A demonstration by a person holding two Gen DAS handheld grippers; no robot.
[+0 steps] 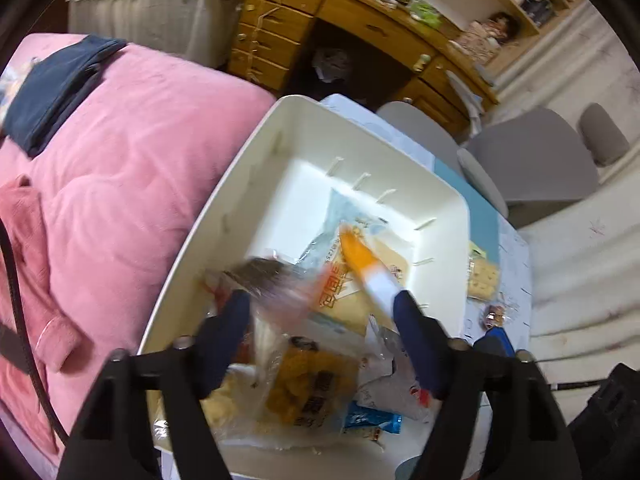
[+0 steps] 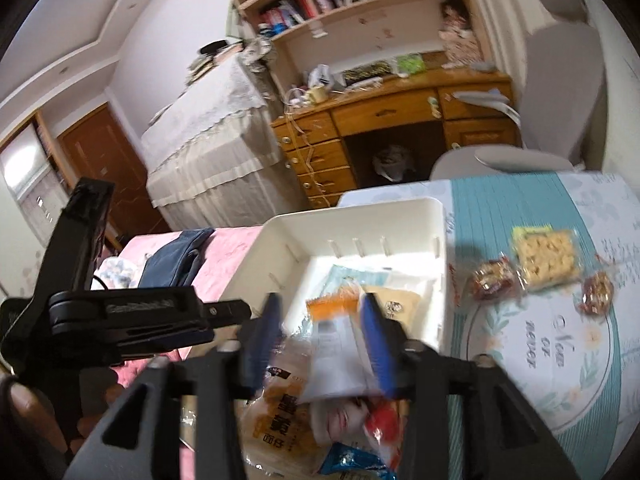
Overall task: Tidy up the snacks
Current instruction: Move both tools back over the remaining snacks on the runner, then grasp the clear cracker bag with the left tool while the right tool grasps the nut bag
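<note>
The right gripper (image 2: 320, 320) holds an orange-and-white packet (image 2: 334, 320) between its blue fingers, jaws pressed on it, above the white bin (image 2: 360, 216). The same packet (image 1: 368, 264) shows from the left wrist, slanting across the bin (image 1: 248, 200), blurred by motion. The left gripper (image 1: 320, 312) hangs over the bin's near end with jaws spread; a blurred clear wrapper (image 1: 272, 280) sits between its fingers, and I cannot tell whether they touch it.

Inside the bin lie a pale blue packet (image 2: 352, 276), a tan packet (image 2: 396, 302) and a bag of yellow snacks (image 2: 280, 412) with Chinese print too smeared to read. On the cloth (image 2: 560, 360) right of the bin sit a cracker pack (image 2: 546, 256) and two red-brown sweets (image 2: 492, 280), apart from the bin. The cloth's writing is upside down and not legible. The grippers' bodies hide the bin's near edge.
</note>
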